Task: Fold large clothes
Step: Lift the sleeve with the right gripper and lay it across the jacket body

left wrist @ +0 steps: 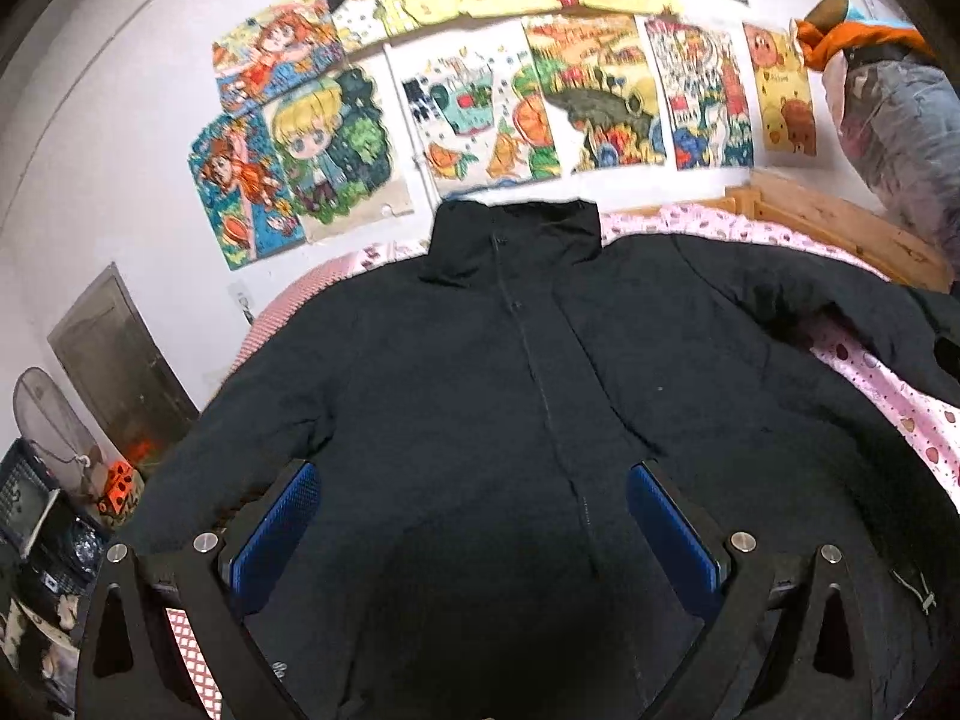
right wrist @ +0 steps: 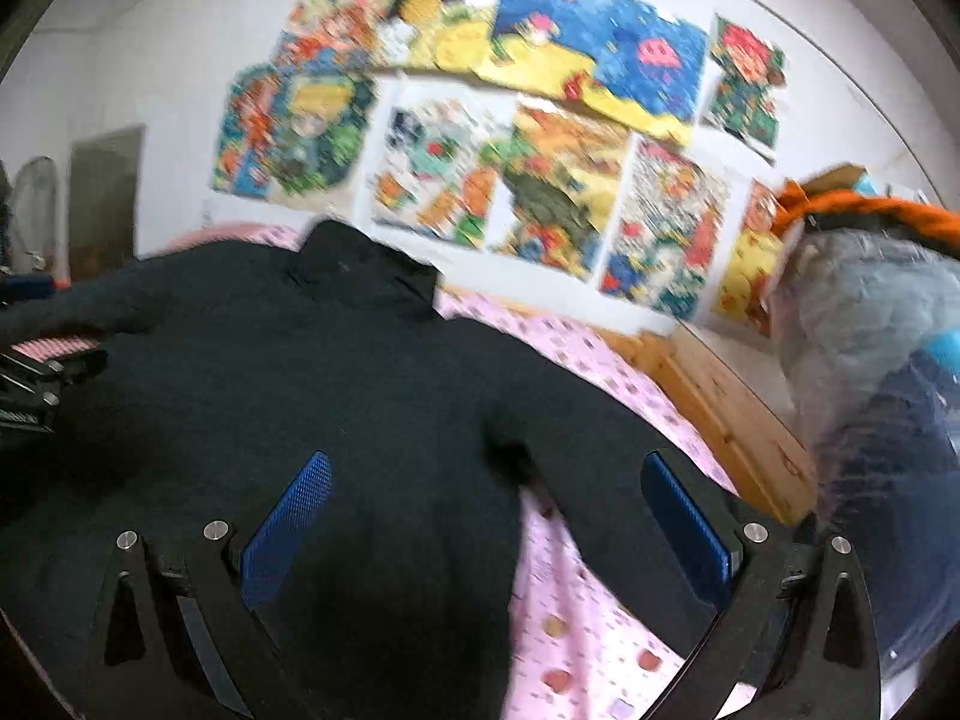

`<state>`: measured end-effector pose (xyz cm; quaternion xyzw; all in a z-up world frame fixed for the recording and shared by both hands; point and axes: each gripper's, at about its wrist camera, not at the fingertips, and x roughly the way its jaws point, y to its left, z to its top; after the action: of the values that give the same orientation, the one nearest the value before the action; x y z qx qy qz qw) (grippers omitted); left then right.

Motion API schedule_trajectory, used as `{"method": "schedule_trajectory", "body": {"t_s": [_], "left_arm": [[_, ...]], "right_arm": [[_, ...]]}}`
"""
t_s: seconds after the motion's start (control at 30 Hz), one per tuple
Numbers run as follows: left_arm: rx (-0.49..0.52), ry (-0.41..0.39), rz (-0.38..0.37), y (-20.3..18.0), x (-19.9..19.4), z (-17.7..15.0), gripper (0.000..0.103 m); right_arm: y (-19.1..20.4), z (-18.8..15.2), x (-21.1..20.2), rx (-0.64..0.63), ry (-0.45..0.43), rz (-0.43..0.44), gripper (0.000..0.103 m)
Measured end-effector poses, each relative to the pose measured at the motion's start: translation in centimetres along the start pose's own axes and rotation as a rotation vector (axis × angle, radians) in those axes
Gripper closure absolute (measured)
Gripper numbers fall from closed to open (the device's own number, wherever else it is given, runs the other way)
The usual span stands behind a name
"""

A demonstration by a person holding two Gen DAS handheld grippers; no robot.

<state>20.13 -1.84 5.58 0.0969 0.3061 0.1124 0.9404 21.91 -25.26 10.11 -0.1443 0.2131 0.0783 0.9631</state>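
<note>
Jacket (left wrist: 510, 372) lay flat, front up, on the pink bedsheet (right wrist: 576, 630). Left gripper (left wrist: 474, 516) and right gripper (right wrist: 486, 516) were both spread, holding nothing. Risk: bulky padding slipping from 2 narrow pads (left wrist: 282, 528).

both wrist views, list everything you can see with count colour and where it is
jacket: one, black, spread flat on the bed, collar toward the wall
bed sheet: one, pink patterned, under the jacket
drawings: many, multicoloured, on the white wall
bed frame: one, light wood, right of the bed
plastic-wrapped bundle: one, clear over blue, far right
fan: one, pale, far left
left gripper: one, black with blue pads, open above the jacket
right gripper: one, same colours, open above the sleeve
</note>
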Motion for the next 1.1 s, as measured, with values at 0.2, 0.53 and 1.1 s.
{"method": "schedule_trajectory", "body": {"t_s": [0.2,0.53,1.1], "left_arm": [[0.023,0.047,-0.022,-2.6,2.2,1.1,0.000],[0.144,0.120,-0.032,-8.0,4.8,3.3,0.000],[0.116,0.191,-0.108,-17.7,12.2,6.6,0.000]], "right_arm": [[-3.2,-2.6,3.1,0.084,0.159,-0.091,0.001],[-8.9,-6.8,4.8,0.176,0.175,-0.206,0.001],[-14.2,-13.4,8.5,0.336,0.278,-0.257,0.001]]}}
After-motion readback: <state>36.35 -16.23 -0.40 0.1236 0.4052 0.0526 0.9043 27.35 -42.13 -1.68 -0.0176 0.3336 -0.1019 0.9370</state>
